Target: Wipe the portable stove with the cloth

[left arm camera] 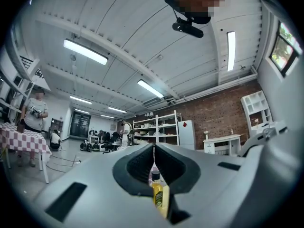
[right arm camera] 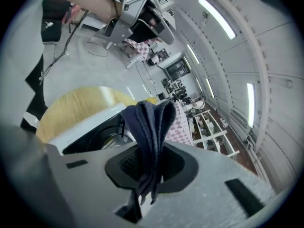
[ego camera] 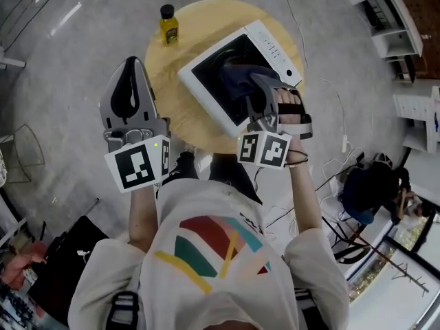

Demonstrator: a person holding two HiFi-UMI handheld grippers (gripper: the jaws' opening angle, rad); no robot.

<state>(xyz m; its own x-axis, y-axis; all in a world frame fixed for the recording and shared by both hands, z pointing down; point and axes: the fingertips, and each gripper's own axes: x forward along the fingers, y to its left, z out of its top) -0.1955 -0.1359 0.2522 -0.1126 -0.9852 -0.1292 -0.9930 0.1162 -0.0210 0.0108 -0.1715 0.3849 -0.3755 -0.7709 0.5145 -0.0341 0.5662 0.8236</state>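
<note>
The white portable stove (ego camera: 269, 44) with its black top lies askew on the round wooden table (ego camera: 172, 98). My right gripper (ego camera: 251, 82) hovers over the stove's middle, shut on a dark blue cloth (ego camera: 236, 80) that bunches against the black top. In the right gripper view the cloth (right arm camera: 149, 125) hangs pinched between the jaws of the right gripper (right arm camera: 151, 148), with the stove (right arm camera: 90, 137) below to the left. My left gripper (ego camera: 134, 62) is shut and empty over the table's left edge. The left gripper view shows the left gripper (left arm camera: 153, 148) with its jaws meeting.
A yellow bottle (ego camera: 168, 25) with a black cap stands at the table's far left; the bottle (left arm camera: 160, 198) peeks through the left jaws' gap. Cables trail over the floor at right, near a crouched person (ego camera: 375, 184). White shelves (ego camera: 385, 16) stand at far right.
</note>
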